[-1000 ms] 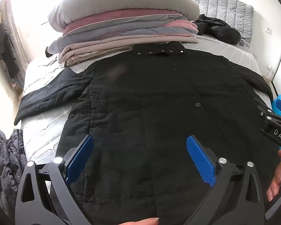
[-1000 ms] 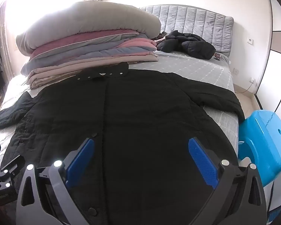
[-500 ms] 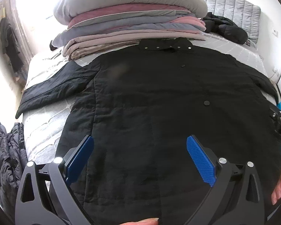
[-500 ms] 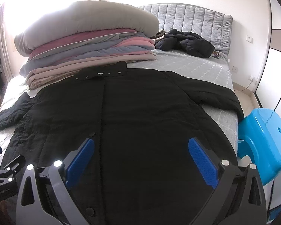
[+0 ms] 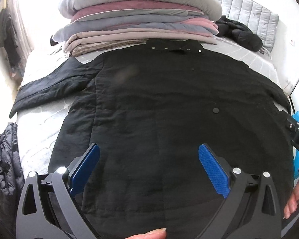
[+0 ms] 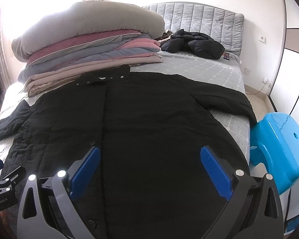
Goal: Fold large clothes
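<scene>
A: Where's the black coat (image 5: pixel 159 103)?

B: Spread flat, front up, across the bed (image 6: pixel 215 69), collar (image 6: pixel 103 77) toward the headboard (image 6: pixel 199 18). Its hem lies nearest the cameras, and the closed front placket runs from collar to hem.

A: And the edges?

B: One sleeve (image 5: pixel 49 87) reaches out to the left side of the mattress, angled away from the body. The other sleeve (image 6: pixel 229 101) runs to the right edge, its cuff at the mattress corner. Bare grey bedspread shows between each sleeve and the coat's body.

A: The grippers?

B: The left gripper (image 5: pixel 149 167) hovers over the hem, blue pads spread wide, nothing between them. The right gripper (image 6: pixel 150 167) is the same: jaws wide apart above the lower front, gripping nothing.

A: What room is there around it?

B: A stack of folded quilts (image 6: pixel 93 47) sits just beyond the collar, touching or nearly touching it. A bundled black puffer jacket (image 6: pixel 195 43) lies near the headboard, well apart from the coat. A blue plastic stool (image 6: pixel 277 151) stands just beside the bed's right edge. A dark quilted garment (image 5: pixel 3 159) hangs at the left side.
</scene>
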`<state>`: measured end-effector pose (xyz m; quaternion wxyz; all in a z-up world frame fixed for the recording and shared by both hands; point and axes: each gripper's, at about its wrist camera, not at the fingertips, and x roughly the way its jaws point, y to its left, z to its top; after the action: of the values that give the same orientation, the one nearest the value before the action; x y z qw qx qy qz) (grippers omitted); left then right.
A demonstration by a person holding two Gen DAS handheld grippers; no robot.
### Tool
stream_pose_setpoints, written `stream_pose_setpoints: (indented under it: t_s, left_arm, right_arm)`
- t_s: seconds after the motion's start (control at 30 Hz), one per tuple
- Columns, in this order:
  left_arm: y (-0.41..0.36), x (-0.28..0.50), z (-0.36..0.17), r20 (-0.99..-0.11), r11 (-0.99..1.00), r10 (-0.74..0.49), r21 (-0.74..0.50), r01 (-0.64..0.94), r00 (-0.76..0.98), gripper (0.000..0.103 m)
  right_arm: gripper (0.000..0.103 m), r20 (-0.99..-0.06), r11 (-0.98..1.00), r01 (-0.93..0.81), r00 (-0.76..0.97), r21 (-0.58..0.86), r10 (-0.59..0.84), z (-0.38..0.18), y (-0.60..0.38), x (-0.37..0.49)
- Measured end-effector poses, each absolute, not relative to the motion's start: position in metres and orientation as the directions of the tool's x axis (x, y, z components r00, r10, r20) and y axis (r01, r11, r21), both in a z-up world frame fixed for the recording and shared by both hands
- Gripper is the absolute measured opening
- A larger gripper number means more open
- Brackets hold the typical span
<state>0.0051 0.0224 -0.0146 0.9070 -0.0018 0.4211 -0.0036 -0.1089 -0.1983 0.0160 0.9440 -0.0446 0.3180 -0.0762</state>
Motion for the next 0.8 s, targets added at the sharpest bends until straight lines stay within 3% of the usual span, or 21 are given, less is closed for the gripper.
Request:
stream_pose_setpoints:
  t_s: [0.13, 0.27, 0.8]
  left_arm:
    - [0.0231, 0.0064, -0.0145, -0.759, 1.000, -0.008, -0.008, 0.003, 0.651, 0.096]
    - [0.0224, 0.0078, -0.0143, -0.770, 0.991, -0.135, -0.109, 0.079, 0.624, 0.096]
    - [0.0224, 0.0092, -0.0175, -0.783, 0.999, -0.043, -0.017, 0.048, 0.620, 0.095]
  right_arm:
    - [0.098, -0.593, 0.984, 0.117, 0.786, -0.133, -0.173, 0.0159, -0.1995, -0.1096]
    - [0.098, -0.590, 0.984, 0.116, 0.788, -0.136, -0.174, 0.0175, -0.1990, -0.1115]
    - [0.098, -0.597, 0.982, 0.114, 0.781, -0.152, -0.183, 0.0147, -0.1991, -0.1079]
